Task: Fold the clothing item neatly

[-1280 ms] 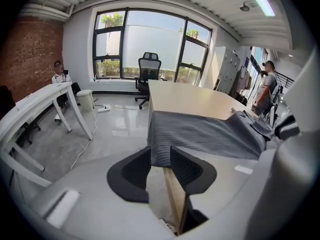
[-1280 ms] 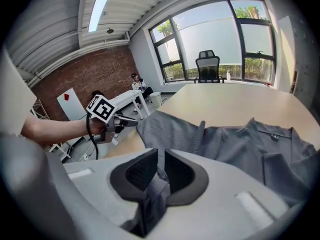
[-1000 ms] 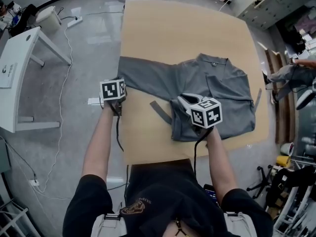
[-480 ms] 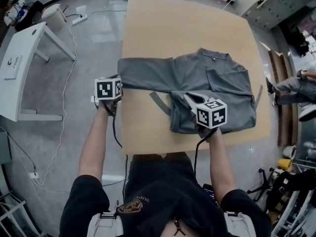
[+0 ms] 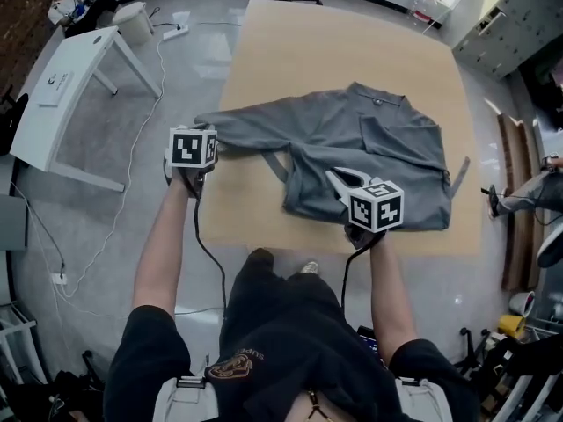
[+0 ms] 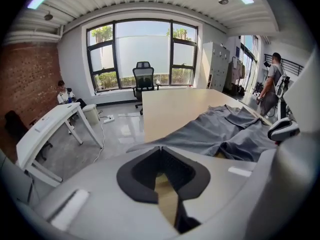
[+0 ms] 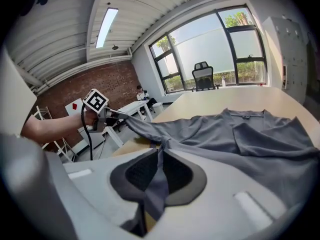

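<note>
Two grips on the shirt [image 5: 378, 148] right now: left gripper [image 5: 209, 137] is clamped on the sleeve [image 5: 255, 130] end just off the table [image 5: 290, 51] edge, right gripper [image 5: 332, 176] is pinched on a fold of cloth at the shirt's near side. We see one container, a white bin [image 5: 132, 20] on the floor far left; contents not readable from here. Shirt is grey, collar away from us, spread across the table's middle and right. Sleeve is pulled taut to the left and lifted off the wood; body lies rumpled, a loose strip [image 5: 274, 163] lies just below the sleeve
</note>
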